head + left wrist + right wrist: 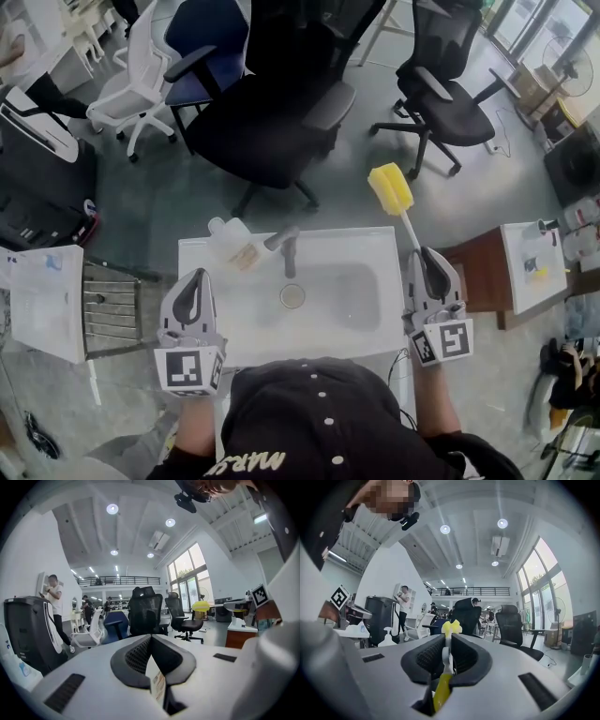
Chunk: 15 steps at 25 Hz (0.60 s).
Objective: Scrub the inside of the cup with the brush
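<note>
Right gripper (pixel 446 639) grips the yellow brush (pixel 390 189); left gripper (pixel 151 638) is closed. Only the head view shows the sink (pixel 352 281); the bottle (pixel 234 246) label is unreadable.

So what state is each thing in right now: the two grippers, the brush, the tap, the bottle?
Left gripper: shut, holding nothing I can name.
Brush: clamped by its handle, yellow sponge head pointing away from the person.
Right gripper: shut on the Brush.
Tap: no water seen running.
Pump bottle: upright.
</note>
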### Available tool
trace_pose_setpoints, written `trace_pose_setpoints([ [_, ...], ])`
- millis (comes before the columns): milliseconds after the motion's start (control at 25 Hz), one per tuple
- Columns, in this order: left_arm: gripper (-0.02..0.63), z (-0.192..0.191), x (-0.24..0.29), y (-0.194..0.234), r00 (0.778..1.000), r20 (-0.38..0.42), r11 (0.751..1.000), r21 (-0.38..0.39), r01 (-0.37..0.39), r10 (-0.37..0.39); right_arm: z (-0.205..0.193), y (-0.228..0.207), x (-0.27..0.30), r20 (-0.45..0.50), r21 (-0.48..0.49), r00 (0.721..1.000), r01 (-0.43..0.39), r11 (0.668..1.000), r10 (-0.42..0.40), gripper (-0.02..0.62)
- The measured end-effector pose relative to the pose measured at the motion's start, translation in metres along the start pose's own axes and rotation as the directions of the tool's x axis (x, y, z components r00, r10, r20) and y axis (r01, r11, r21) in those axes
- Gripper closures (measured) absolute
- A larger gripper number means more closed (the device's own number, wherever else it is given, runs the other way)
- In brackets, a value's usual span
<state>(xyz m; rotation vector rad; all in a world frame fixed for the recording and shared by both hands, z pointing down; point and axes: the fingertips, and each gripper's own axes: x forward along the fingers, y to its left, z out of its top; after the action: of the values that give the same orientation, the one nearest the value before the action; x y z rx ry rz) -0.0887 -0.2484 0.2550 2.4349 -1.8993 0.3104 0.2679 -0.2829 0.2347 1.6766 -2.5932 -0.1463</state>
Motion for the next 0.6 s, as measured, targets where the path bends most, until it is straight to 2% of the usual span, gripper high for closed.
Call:
trace_pose_setpoints([
  [600, 0.58, 0.0009, -0.0005, -0.0013, 1.0, 0.001, 1.0, -0.002, -0.003, 0.003, 0.0046, 0.0102, 0.0053, 0.008, -0.014, 1.0, -0.026, 1.0, 0.026, 0.545],
])
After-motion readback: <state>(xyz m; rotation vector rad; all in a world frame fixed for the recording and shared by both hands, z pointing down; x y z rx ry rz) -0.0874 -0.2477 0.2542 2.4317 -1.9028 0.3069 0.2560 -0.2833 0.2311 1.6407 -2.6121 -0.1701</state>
